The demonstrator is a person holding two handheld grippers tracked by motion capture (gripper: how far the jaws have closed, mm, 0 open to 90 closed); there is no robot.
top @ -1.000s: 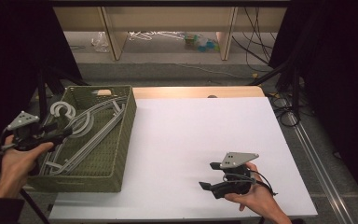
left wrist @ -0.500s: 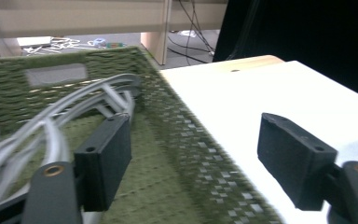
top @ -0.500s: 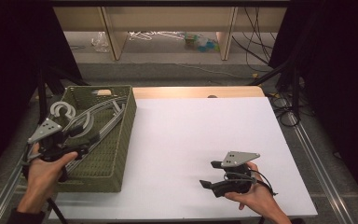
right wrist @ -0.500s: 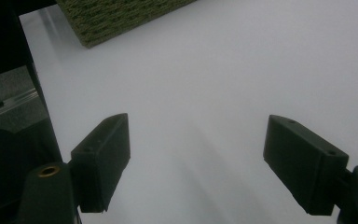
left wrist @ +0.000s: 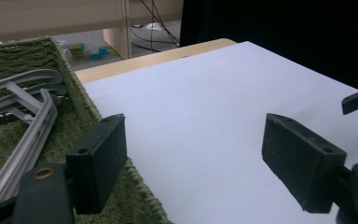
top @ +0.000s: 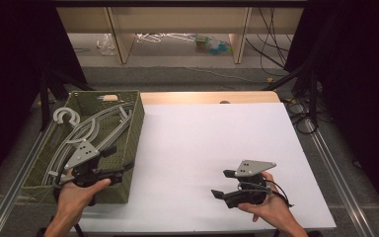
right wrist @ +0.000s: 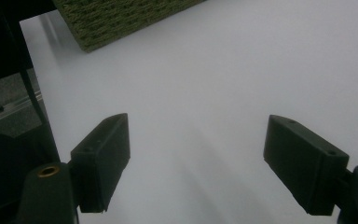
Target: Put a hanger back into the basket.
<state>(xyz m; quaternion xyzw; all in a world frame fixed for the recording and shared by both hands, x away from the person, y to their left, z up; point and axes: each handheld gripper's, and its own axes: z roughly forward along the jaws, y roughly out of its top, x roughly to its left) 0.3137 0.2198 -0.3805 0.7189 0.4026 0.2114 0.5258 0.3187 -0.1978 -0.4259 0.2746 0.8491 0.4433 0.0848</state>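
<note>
— Green woven basket (top: 133, 148) on the left of the white table (top: 217, 133), with grey plastic hangers (top: 86, 133) lying in it. Where is the left gripper (top: 121, 170)?

— At the basket's near right corner, above the rim. Its jaws have just been opening and now stand wide apart, with nothing between them.

— What does the left gripper view show?

— The 2 black jaws well apart, the basket's woven wall (left wrist: 86, 107) just beside the left jaw, hangers (left wrist: 25, 116) inside it, and bare white tabletop (left wrist: 205, 126) ahead. A black tip of the other gripper shows at the right edge.

— And the right gripper (top: 223, 186)?

— Held low over the near right part of the table, well apart from the basket, pointing left across the sheet. Its jaws are wide apart too, nothing in them.

— Its own view?

— Both jaws spread over plain white surface (right wrist: 223, 84), with a corner of the basket (right wrist: 116, 21) far off at the top.

— Do the hangers touch either gripper?

— No. They lie stacked in the basket, 1 hook (top: 65, 116) poking over the far left rim.
</note>
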